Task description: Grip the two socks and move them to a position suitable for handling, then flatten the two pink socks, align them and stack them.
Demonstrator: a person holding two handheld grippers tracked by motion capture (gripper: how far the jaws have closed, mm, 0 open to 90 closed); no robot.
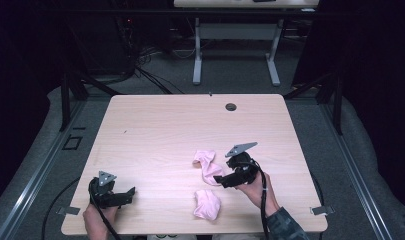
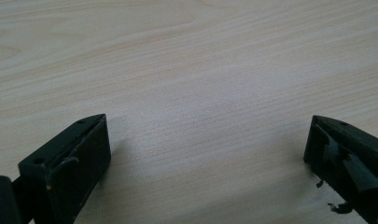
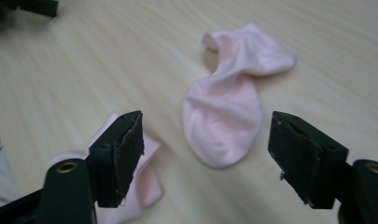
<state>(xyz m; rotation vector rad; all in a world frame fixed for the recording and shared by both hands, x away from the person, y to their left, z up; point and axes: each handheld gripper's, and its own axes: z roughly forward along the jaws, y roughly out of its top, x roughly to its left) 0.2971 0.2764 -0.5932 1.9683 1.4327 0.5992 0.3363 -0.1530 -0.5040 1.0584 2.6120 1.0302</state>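
Two pink socks lie on the light wooden table (image 1: 155, 130). One sock (image 1: 206, 164) (image 3: 228, 116) is stretched out with a twist at its middle. The other sock (image 1: 206, 204) (image 3: 147, 182) is bunched up near the front edge. My right gripper (image 1: 221, 180) (image 3: 205, 154) hovers just right of both, jaws open and empty, with the stretched sock just beyond the jaws and the bunched one partly behind one jaw. My left gripper (image 1: 130, 194) (image 2: 207, 149) rests at the front left corner, jaws wide open above bare wood (image 2: 200, 70).
A dark round cable hole (image 1: 231, 106) sits near the table's far edge. Another desk on white legs (image 1: 235, 45) stands beyond, with cables on the grey floor. Dark frame posts flank the table on both sides.
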